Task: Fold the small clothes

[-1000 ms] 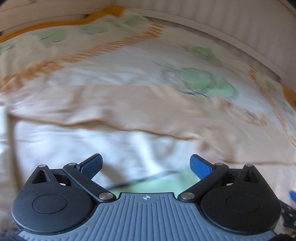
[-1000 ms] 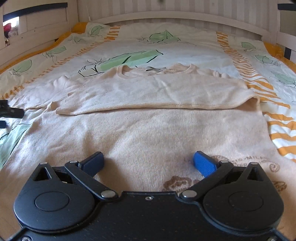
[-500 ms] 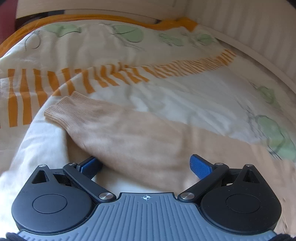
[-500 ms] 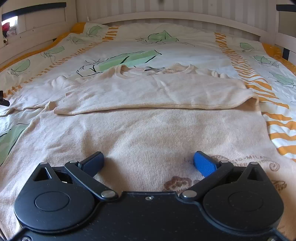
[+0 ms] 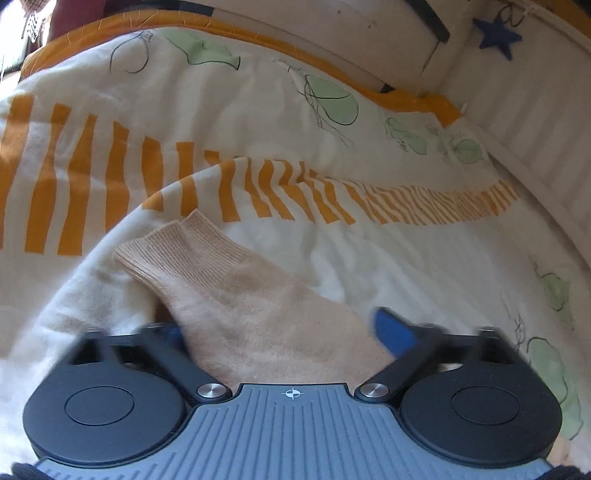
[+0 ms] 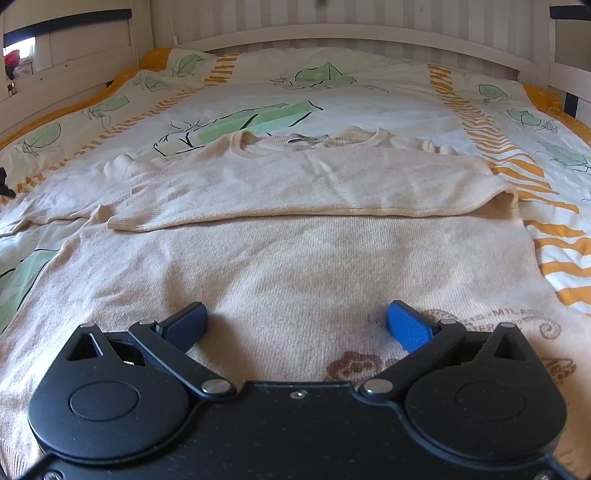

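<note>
Sleeve cuff (image 5: pixel 173 251) left view only, sweater (image 6: pixel 295 266) body right

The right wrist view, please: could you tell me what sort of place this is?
Most likely a bedroom. The beige sweater lies spread on a bed covered by a leaf-print duvet with orange stripes, enclosed by a white wooden bed frame against a panelled wall.

Both wrist cameras angle down from close above the beige sweater (image 6: pixel 295 266) on the bedspread (image 6: pixel 369 107): the right faces straight up the bed toward the headboard (image 6: pixel 332 33), the left sits over a sleeve (image 5: pixel 236 295), facing the side rail (image 5: pixel 332 48).
</note>
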Tool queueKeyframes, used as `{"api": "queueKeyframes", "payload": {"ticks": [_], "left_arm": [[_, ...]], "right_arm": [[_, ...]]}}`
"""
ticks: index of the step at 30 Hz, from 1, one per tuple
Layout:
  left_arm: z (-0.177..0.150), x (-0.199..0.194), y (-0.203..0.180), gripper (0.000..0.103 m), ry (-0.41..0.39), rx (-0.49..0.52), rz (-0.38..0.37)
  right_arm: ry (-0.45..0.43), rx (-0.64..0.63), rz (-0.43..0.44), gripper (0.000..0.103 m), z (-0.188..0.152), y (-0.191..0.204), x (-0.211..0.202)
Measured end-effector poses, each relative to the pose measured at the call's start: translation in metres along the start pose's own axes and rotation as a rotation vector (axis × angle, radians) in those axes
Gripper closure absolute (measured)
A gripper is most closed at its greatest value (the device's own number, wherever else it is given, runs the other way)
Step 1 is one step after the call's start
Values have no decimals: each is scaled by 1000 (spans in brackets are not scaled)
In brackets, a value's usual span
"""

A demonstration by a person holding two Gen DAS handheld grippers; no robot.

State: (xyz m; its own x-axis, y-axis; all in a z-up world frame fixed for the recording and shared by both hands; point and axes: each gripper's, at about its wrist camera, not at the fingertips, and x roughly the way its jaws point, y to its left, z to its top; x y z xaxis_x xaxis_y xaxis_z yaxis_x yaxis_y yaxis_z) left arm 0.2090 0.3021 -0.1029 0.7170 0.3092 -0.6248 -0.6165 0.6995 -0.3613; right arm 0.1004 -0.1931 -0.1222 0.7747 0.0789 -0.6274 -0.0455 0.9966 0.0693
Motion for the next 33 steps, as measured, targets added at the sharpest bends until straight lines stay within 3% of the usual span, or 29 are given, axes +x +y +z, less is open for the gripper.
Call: {"api": "queueKeyframes", "payload": {"ticks": [3, 5, 11, 16, 24, 28, 30, 33], "left_arm": [[4, -3, -8, 89, 23, 57, 29], [5, -14, -14, 94, 19, 66, -2], [1, -84, -73, 94, -62, 218, -144], [-32, -149, -149, 94, -131, 399, -321], [-138, -180, -256, 94, -17, 631, -546], [-181, -181, -271, 89, 55, 734, -568], [-191, -175, -261, 70, 81, 763, -554], [-189, -163, -234, 64, 112, 770, -490]], "right_arm": [[-1, 2, 3, 0, 0, -1, 0], [-3, 4, 4, 0, 0, -1, -1], [-7, 9, 8, 0, -1, -2, -1], [-11, 16, 13, 0, -1, -2, -1], [-18, 30, 25, 0, -1, -4, -2], [-18, 32, 27, 0, -1, -4, -2], [-18, 33, 28, 0, -1, -4, -2], [-15, 31, 27, 0, -1, -4, -2]]}}
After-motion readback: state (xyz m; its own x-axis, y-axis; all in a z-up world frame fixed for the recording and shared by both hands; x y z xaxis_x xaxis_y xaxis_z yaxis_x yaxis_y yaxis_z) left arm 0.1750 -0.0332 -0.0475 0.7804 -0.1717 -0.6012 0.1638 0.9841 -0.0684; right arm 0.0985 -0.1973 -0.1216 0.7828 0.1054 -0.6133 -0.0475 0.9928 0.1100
